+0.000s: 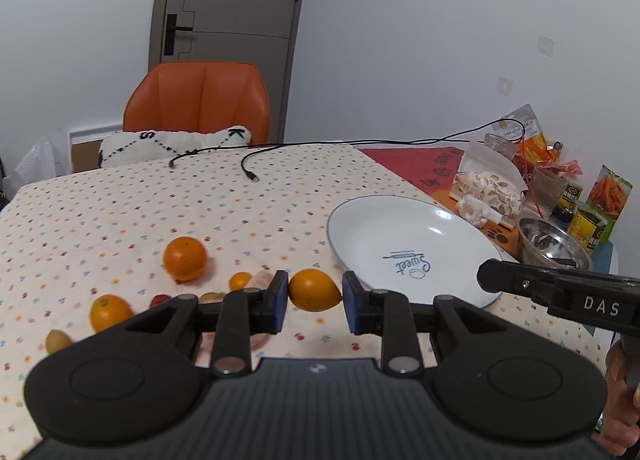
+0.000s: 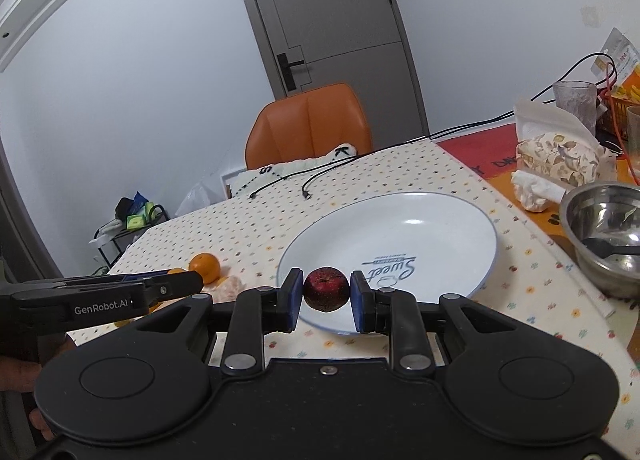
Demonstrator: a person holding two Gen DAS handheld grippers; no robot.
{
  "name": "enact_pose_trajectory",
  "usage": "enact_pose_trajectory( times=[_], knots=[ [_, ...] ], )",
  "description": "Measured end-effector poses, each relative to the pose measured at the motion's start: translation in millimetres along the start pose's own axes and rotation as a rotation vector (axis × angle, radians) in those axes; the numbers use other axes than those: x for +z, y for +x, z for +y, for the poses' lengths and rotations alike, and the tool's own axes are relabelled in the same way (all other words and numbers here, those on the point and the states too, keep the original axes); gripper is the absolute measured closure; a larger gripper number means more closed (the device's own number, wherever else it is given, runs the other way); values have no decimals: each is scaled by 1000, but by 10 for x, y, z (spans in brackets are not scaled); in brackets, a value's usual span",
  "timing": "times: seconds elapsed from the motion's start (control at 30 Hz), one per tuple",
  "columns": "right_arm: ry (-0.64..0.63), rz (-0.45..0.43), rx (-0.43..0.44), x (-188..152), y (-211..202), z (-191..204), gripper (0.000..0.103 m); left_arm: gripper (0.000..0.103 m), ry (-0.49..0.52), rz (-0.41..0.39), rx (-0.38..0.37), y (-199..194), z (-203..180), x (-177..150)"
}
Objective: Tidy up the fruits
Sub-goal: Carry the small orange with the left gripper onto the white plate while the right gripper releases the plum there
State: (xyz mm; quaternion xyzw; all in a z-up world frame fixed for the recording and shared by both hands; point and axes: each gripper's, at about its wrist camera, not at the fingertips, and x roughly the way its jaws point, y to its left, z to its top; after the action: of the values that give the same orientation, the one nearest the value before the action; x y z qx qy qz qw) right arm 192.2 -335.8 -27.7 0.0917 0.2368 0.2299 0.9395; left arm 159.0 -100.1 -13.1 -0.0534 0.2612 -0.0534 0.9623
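In the left wrist view, the left gripper [image 1: 315, 300] points level across the counter [image 1: 120, 196]. Its two blue fingers [image 1: 279, 300] press on both sides of an orange [image 1: 314, 289] and hold it. The orange is just left of the plate [image 1: 400, 236], by its near rim. More fruit lies on the counter to the left: a big orange [image 1: 185, 258], a small orange [image 1: 240, 281], another orange [image 1: 109, 311] and a kiwi [image 1: 57, 341]. The right gripper [image 1: 560, 288] reaches in from the right side, over the near edge of the plate. A hand [image 1: 618, 400] holds it from below.

In the right wrist view, the right gripper [image 2: 326, 296] also points level. Its fingers [image 2: 292, 296] squeeze a dark red plum [image 2: 326, 289] between them. The plum is over the near rim of the plate [image 2: 400, 228]. The left gripper [image 2: 120, 294] comes in from the left, and I cannot tell from here what it has. A metal bowl [image 2: 600, 244] sits to the right of the plate. An orange chair [image 2: 308, 124] stands behind the counter [image 2: 540, 288].
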Motion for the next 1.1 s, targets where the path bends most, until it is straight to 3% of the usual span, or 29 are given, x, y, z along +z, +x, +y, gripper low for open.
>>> enact_pose_trajectory(
  times=[0.77,1.0,1.1],
  knots=[
    [52,29,-34,6,324,-393,78,76,69,40,-63,627,-513,166],
    [51,20,-46,-4,298,-411,71,71,77,67,-43,746,-572,167],
    [58,10,-55,-4,270,-421,56,68,71,75,-32,741,-543,180]
  ],
)
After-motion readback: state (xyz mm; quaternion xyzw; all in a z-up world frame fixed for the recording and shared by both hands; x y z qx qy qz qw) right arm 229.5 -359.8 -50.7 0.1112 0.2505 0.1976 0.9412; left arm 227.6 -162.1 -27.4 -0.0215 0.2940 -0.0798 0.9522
